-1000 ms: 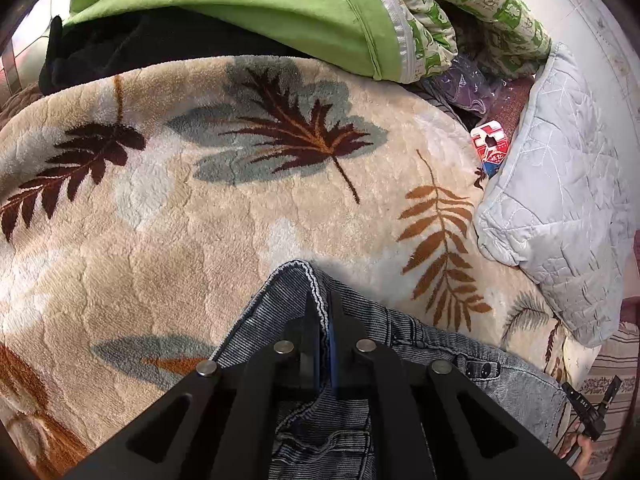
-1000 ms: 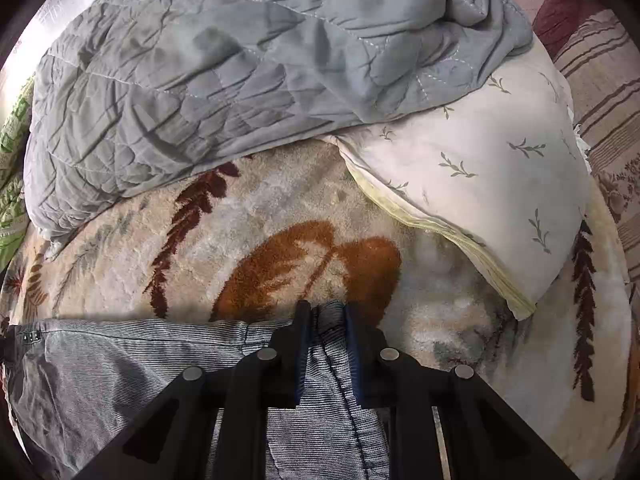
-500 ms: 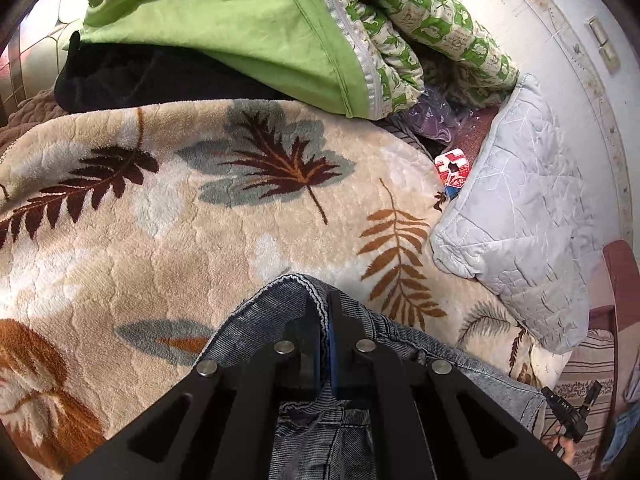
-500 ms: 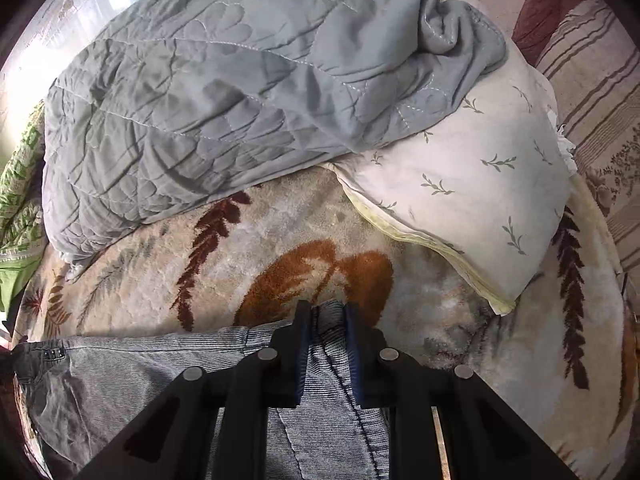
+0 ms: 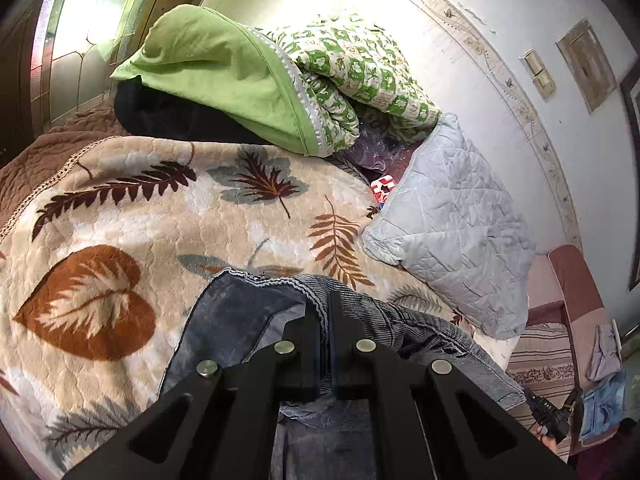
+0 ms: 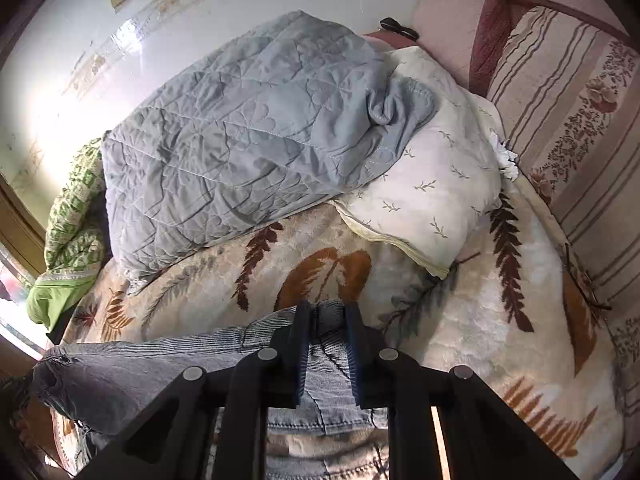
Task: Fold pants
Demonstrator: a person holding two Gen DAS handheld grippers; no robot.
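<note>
Since a second ago both grippers have lifted and tipped back: the wall and far bedding now fill the upper part of each view, and the pants hang clear of the bed instead of lying flat on it. One pair of pants point(image 5: 248, 320), grey-blue denim, is held up between two grippers. The left gripper point(image 5: 324, 312) has its jaws nearly closed, pinching one edge of the denim, with cloth folding open to the left of the jaws. The right gripper point(image 6: 326, 320) has its jaws narrow, clamped on a bunched edge of the pants point(image 6: 160, 364), which stretch away to the left in that view and sag near.

Under them lies one leaf-print blanket point(image 5: 120, 240) covering the bed. Farther off, one grey quilt point(image 6: 240, 140) lies over one white pillow point(image 6: 432, 184) at the right. At far left sits one green quilt point(image 5: 248, 80) atop a dark bundle point(image 5: 168, 112). One small red-and-white pack point(image 5: 382, 188) peeks out between the quilts. Two pale switch plates point(image 5: 538, 72) sit on the far wall point(image 5: 460, 12)
</note>
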